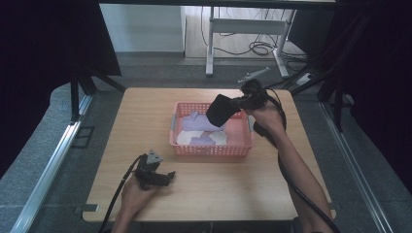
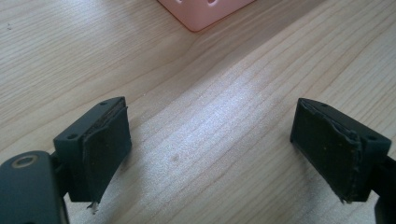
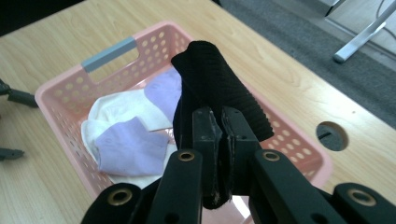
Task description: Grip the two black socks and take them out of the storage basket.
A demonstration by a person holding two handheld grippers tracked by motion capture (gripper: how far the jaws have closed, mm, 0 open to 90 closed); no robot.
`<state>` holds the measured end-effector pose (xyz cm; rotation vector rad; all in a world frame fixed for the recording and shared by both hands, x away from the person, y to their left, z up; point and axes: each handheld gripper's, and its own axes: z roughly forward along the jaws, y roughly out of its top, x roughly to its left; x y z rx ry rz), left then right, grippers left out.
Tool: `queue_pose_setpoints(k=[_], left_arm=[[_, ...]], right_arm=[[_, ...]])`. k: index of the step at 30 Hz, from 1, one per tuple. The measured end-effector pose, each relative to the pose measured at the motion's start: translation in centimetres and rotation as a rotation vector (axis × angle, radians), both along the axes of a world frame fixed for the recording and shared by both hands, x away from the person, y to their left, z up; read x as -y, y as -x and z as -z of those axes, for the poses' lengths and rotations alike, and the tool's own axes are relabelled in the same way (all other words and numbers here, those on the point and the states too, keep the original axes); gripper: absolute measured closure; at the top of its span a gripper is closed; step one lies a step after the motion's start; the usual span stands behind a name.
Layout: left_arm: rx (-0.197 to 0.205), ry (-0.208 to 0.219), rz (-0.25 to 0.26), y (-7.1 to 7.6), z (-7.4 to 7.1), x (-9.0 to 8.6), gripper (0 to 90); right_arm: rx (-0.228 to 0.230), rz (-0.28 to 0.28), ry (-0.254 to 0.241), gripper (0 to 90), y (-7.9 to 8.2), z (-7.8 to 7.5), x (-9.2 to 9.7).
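A: So, what is on the big worktop?

B: A pink basket sits near the middle of it. Inside lie white and purple socks, all soft and flat.

A: And the black thing up in the air?

B: That is a black sock. The right hand-held gripper has its jaws squeezed tight on it and holds it over the right end of the basket. The sock hangs and bends over the jaws.

A: Is it heavy?

B: I think not. It looks light and floppy, with ribs knitted in, so it should not slip much. It will not break. But it will droop and swing, and a loose end could catch on the basket rim.

A: Where is the best place to grab it?

B: I would pinch a thick, bunched part, as the jaws do now. A thin edge might pull out.

A: What about the left hand-held gripper?

B: Its jaws stand wide apart with nothing between them, just bare wood below. It sits near the front of the worktop, well apart from the sock.
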<state>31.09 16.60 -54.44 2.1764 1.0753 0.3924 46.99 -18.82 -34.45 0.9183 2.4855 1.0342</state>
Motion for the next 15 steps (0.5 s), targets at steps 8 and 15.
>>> queue_pose_setpoints(k=[8, 15], left_arm=[[0.000, 0.001, 0.000, 0.0, 0.0, 0.0, 11.9], [-0.001, 0.001, 0.000, 0.0, 0.0, 0.0, 11.9]], right_arm=[[0.039, 0.050, -0.023, 85.5, 0.3, -2.0, 2.2], [0.058, 0.111, -0.039, 85.5, 0.4, -3.0, 4.7]])
